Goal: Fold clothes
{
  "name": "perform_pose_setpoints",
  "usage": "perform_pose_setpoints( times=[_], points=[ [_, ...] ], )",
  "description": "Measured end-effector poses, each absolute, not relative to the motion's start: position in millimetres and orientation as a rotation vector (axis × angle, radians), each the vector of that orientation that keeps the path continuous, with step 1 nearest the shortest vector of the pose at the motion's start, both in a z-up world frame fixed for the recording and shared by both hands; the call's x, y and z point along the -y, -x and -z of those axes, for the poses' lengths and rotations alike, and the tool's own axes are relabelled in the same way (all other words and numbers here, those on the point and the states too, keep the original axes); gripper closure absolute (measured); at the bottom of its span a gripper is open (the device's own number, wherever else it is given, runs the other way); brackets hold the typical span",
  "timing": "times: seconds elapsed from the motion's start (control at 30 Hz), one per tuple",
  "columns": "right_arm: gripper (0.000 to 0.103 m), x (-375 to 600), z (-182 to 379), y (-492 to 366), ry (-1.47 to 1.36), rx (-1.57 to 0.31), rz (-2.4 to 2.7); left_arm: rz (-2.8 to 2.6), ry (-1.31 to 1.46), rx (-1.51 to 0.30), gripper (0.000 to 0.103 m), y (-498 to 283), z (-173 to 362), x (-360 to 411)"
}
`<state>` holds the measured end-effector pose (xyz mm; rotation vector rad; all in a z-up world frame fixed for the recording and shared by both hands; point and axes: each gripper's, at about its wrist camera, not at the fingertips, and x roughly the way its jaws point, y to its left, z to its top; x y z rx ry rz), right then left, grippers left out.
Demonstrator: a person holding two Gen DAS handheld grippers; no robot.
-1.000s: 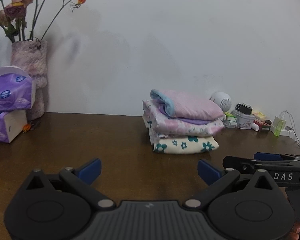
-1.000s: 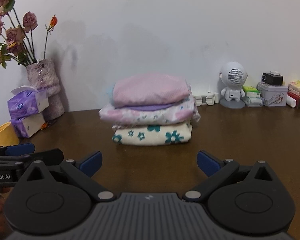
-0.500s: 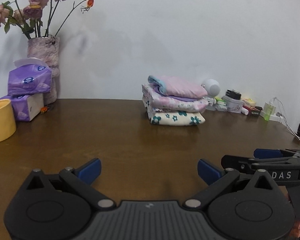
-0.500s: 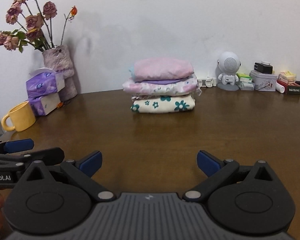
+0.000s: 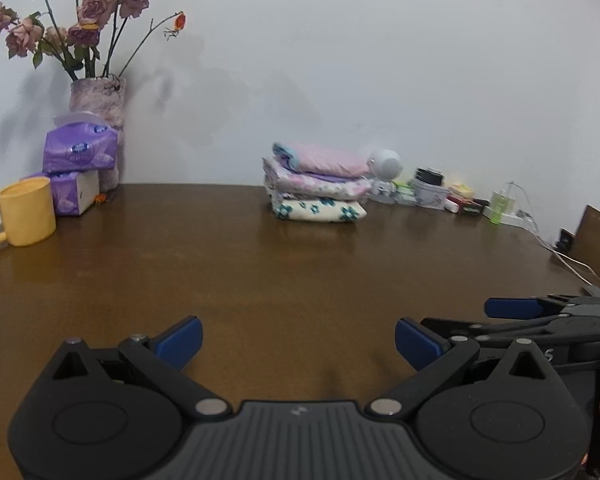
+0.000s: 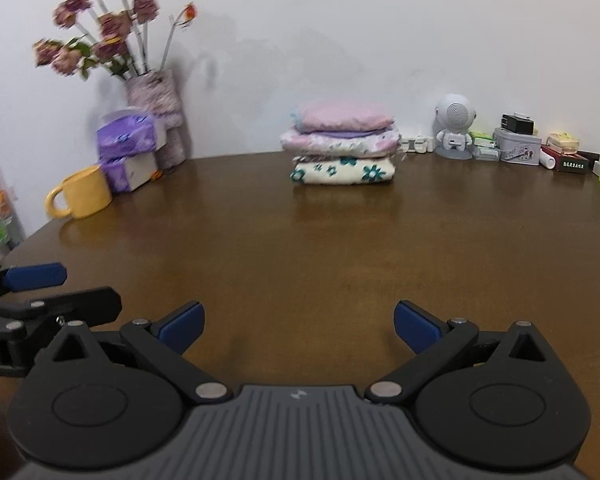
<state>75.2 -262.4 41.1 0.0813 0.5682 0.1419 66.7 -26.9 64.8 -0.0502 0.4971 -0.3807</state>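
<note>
A stack of folded clothes [image 5: 318, 190] [image 6: 343, 148] rests at the far side of the brown table [image 5: 260, 272] [image 6: 300, 248], near the wall: a pink piece on top, a floral one under it, a cream piece with teal flowers at the bottom. My left gripper [image 5: 298, 340] is open over bare table, far in front of the stack, with nothing between its blue-tipped fingers. My right gripper [image 6: 298, 326] is likewise open and holds nothing. Each gripper shows at the other view's edge.
At the left stand a yellow mug [image 5: 26, 212] [image 6: 85, 192], purple tissue packs [image 5: 78, 156] [image 6: 128, 138] and a vase of dried roses [image 5: 96, 96] [image 6: 154, 92]. A white robot figure [image 6: 454, 126], tins and small boxes [image 6: 518, 146] line the back right; a cable [image 5: 568, 260] trails there.
Both grippers have drawn back from the stack, which now looks smaller and farther off. More of the table, the mug and the flowers have come into view. Both jaws stayed open.
</note>
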Motion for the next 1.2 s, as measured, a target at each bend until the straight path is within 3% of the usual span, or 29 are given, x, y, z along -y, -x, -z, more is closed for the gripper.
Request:
perform_pose_setpoints(
  times=[0.57, 1.2],
  points=[
    [0.000, 243, -20, -1, -0.128, -0.546, -0.162, 0.337, 0.081, -0.541, 0.000, -1, -36, -1],
    [0.000, 245, -17, -1, -0.162, -0.551, -0.157, 0.340, 0.139, -0.580, 0.000, -9, -26, -7]
  ],
)
